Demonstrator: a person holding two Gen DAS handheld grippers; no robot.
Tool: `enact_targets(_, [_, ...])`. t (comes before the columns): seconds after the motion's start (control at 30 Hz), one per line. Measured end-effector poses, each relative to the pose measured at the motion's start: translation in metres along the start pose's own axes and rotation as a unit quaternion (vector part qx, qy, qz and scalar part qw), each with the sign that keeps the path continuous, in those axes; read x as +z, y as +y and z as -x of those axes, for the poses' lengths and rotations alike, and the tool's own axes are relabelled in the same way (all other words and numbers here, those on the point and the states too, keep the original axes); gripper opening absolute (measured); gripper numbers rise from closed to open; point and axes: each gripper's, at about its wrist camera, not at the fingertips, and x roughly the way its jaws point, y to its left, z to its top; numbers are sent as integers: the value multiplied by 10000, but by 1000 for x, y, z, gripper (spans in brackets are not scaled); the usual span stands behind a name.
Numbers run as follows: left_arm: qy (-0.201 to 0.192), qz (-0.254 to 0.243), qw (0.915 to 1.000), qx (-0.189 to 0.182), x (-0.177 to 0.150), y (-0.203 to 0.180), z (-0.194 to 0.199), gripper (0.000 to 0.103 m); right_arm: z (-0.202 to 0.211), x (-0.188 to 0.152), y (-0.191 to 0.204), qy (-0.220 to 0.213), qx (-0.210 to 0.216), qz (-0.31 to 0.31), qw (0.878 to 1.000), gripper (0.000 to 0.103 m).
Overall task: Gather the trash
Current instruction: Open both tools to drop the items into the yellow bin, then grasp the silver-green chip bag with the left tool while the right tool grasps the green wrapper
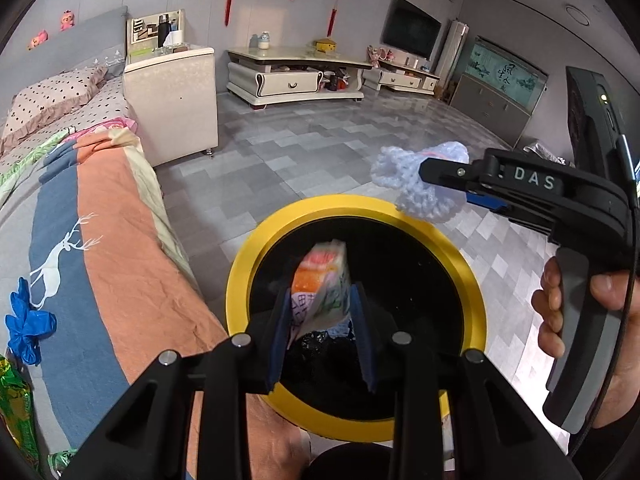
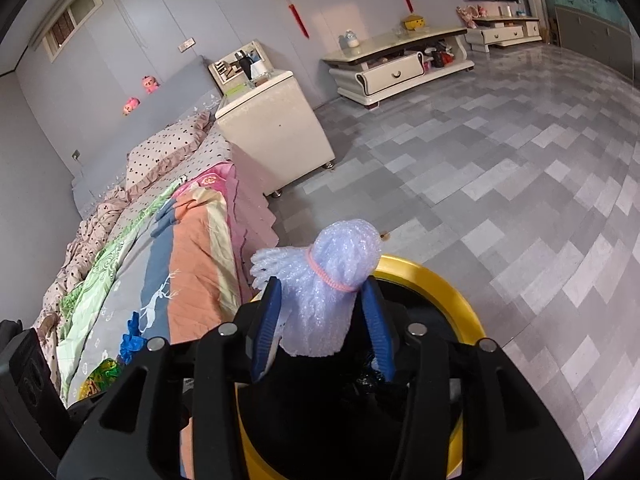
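You are holding a colourful wrapper (image 1: 320,284) in the left tongs (image 1: 320,312) over the yellow-rimmed bin (image 1: 240,276), its long axis pointing up and away. The right tongs (image 2: 320,312) are gripping a foam net (image 2: 332,280), tied end farthest. Centre both over the opening before releasing.

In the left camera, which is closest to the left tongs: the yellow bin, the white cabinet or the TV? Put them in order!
1. Yellow bin: right below the left tongs.
2. White cabinet: by the bed, upper left.
3. TV: far wall, upper right.
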Motion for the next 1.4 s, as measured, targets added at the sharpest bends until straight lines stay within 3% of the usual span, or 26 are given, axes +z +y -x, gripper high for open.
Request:
enact_targets(0.07, [-16,38,10000,-28,-1,0,1,44,1,1,4,-31,-73,13,10000,45])
enact_targets(0.27, [-38,155,9999,19,-2,12,4,62,2,0,1,-40,-194,-74,9998,56])
enact_targets(0.47, [-33,295,9994,202,-6,30,9,70,2,-4,0,-7,-195,-156,9997,63])
enact_targets(0.77, [-184,421,9977,504,-10,59,35,76,6,-10,33,-41,35,151,9999,65])
enact_targets(0.83, [-217,427,9972,581,-11,67,42,76,8,-11,45,-70,88,240,9996,71])
enact_targets(1.1, [-397,608,9928,956,-16,105,82,78,15,-14,100,-116,427,580,9973,75])
enact_targets(1.4, [-496,897,9850,1385,-31,155,123,81,20,-23,164,-165,876,967,9913,86])
